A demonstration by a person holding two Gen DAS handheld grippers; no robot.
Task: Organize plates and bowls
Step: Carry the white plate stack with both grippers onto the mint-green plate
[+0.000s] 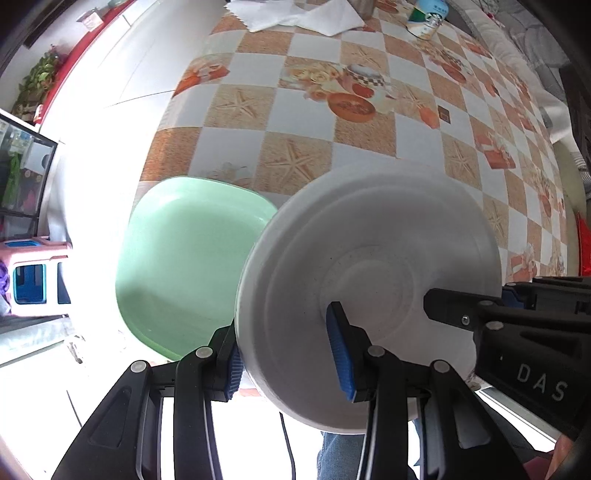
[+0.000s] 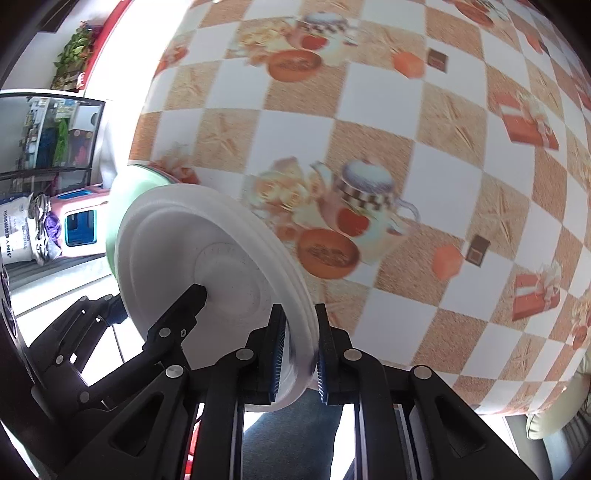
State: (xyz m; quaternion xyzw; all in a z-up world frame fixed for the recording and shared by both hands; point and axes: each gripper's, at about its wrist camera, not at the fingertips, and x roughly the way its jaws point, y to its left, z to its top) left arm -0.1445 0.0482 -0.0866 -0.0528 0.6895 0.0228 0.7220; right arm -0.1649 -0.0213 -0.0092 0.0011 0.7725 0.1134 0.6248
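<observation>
- The white round plate point(image 1: 369, 280), a stack of shallow ones to judge by the layered rim in the right wrist view point(image 2: 207, 258), hangs in the air above the near edge of the table, tilted, underside towards both cameras.
- The table point(image 1: 303, 140) beneath wears an oilcloth of orange and white checks printed with starfish, teapots and gift boxes.
- The pale green squarish plastic dish point(image 1: 184, 258) sits just behind the white plate on its left, partly covered by it; whether it rests on the table edge or is carried along I cannot tell.
- The left gripper point(image 1: 291, 354), black with blue pads, pinches the near rim of the white plate, one pad on the underside, the other round the edge.
- The right gripper point(image 2: 299, 350) clamps the plate's rim between its blue pads, jaws nearly together.
- In the left wrist view the right gripper's black body point(image 1: 517, 332) reaches in from the right, touching the plate.
- White paper sheets point(image 1: 295, 14) and a small blue-and-white container point(image 1: 428, 18) lie at the far end of the table.
</observation>
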